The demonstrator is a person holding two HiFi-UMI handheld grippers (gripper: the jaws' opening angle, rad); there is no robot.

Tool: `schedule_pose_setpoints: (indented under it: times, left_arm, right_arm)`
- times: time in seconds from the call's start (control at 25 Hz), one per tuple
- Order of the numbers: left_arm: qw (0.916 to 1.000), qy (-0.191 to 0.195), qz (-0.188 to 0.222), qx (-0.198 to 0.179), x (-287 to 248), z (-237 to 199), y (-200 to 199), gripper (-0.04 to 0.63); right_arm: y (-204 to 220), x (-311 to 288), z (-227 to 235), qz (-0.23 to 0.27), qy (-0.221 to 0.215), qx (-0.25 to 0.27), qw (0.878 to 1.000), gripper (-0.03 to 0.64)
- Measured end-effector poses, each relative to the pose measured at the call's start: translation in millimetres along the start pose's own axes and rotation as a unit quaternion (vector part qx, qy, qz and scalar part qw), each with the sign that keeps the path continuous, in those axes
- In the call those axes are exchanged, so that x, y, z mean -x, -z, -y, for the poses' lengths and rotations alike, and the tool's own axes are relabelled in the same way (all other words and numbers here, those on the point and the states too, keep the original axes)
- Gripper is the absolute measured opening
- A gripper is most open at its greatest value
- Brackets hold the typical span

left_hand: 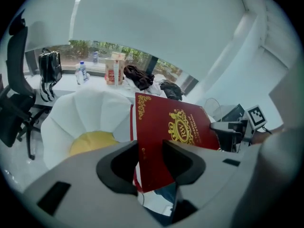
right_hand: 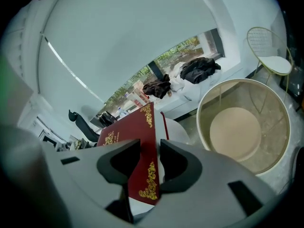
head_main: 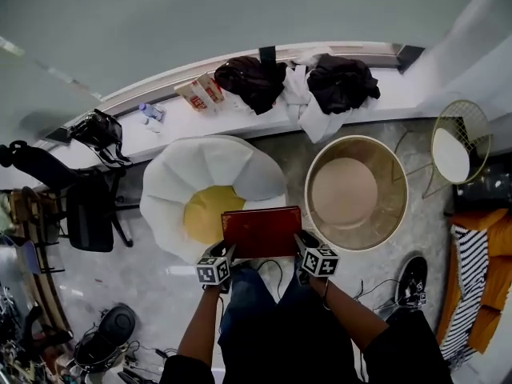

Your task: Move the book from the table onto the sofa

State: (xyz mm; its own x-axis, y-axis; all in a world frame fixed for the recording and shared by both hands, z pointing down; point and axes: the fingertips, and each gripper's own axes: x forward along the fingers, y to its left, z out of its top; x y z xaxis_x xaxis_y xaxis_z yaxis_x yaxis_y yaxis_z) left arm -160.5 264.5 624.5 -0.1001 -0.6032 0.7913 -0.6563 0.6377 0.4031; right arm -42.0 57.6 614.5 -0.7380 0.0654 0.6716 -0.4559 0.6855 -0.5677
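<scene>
- The red book (head_main: 262, 232) is held in the air, clear of any bench. It is clenched at its left short edge by the left tool (head_main: 227, 251) and at its right by the right tool (head_main: 303, 244).
- Its long axis is laid crosswise, from tool to tool.
- The white petal-shaped sofa (head_main: 172, 178) is seen just beyond and beneath the book, slightly nearer the left tool. A forward, lowering carry is judged to be needed.

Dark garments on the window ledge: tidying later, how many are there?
2: the left dark garment lies left of the white cloth, the right dark garment right of it. Others may be hidden beneath.
</scene>
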Motion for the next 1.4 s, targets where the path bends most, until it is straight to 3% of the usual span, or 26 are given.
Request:
schedule_pose_setpoints:
  times: [0.36, 0.64, 0.8, 1.04, 1.4]
  left_arm:
    - [0.9988, 0.007, 0.012, 0.047, 55, -186, 26, 0.161]
    - [0.9939, -0.013, 0.017, 0.108, 45, -283, 53, 0.161]
    - [0.9891, -0.016, 0.016, 0.146, 9, -319, 78, 0.161]
    - [0.9921, -0.031, 0.003, 0.122, -66, -377, 93, 0.161]
    - [0.9930, -0.026, -0.014, 0.115, -182, -440, 113, 0.161]
  right_arm:
    - [75, -114, -137, -0.010, 0.027, 0.021, 0.999, 0.146]
    - [105, -210, -180, -0.044, 0.005, 0.079, 0.996, 0.146]
    - [124, -262, -166, -0.058, -0.001, 0.092, 0.994, 0.146]
    - [161, -349, -120, -0.061, 0.005, 0.062, 0.996, 0.145]
    - [187, -460, -54, -0.061, 0.019, 0.089, 0.994, 0.146]
